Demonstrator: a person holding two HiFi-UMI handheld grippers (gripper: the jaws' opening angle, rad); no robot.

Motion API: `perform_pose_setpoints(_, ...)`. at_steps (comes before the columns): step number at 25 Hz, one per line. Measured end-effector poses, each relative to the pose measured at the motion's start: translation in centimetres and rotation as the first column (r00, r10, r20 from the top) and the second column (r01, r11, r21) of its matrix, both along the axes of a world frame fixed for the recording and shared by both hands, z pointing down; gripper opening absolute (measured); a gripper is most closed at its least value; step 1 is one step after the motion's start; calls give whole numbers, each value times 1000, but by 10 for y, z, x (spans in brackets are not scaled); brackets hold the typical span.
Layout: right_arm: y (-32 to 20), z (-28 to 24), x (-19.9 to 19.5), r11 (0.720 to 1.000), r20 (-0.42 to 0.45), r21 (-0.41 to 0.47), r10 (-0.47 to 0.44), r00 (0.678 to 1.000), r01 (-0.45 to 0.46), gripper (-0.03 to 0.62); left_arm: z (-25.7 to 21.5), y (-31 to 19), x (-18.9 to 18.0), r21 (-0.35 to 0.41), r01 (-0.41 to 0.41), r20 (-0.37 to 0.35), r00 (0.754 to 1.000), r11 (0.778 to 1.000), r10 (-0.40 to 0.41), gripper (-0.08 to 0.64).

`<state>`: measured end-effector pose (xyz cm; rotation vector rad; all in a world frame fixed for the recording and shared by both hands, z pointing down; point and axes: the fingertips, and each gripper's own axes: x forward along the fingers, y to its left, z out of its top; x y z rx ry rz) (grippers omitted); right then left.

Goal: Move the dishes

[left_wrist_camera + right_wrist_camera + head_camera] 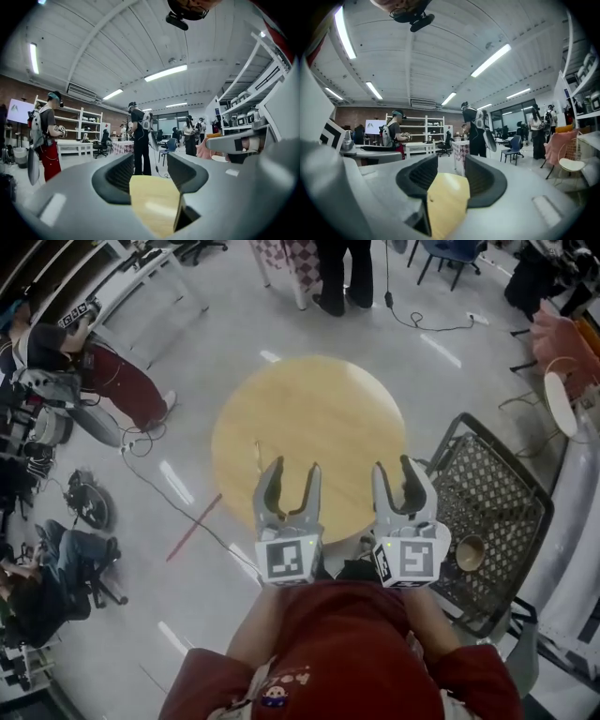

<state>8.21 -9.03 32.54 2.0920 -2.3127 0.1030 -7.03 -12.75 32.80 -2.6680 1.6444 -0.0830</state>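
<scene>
Head view — bowl (pixel 469 552) in rack (pixel 489 479) beside table (pixel 309 423)

Left gripper (pixel 290 480) and right gripper (pixel 404 475) are sitting side by side at lower centre, jaws gaping, gripping nothing.

I see my right claw (pixel 451 165) filling the lower frame, jaws apart, only the yellow desk (pixel 446 204) showing between them. At centre stands a person with a backpack (pixel 476 131). White shelves (pixel 424 133) sit centre left.
</scene>
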Motion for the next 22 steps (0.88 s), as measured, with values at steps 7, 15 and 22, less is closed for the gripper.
perform_pose_setpoints(7, -29, 2, -49, 999, -5, -25, -45, 999, 45, 170, -2, -16, -62, -3, 78, -1, 997, 997, -78, 239)
perform_pose_setpoints(15, -33, 12, -146, 993, -18, -63, -100, 995, 99, 170, -2, -15, -153, 3, 117, -11, 993, 993, -117, 239)
perform_pose_setpoints(22, -57, 56, -207, 972, -31, -164, -176, 984, 169, 170, 15, -34, -199, -18, 157, -21, 987, 988, -157, 224)
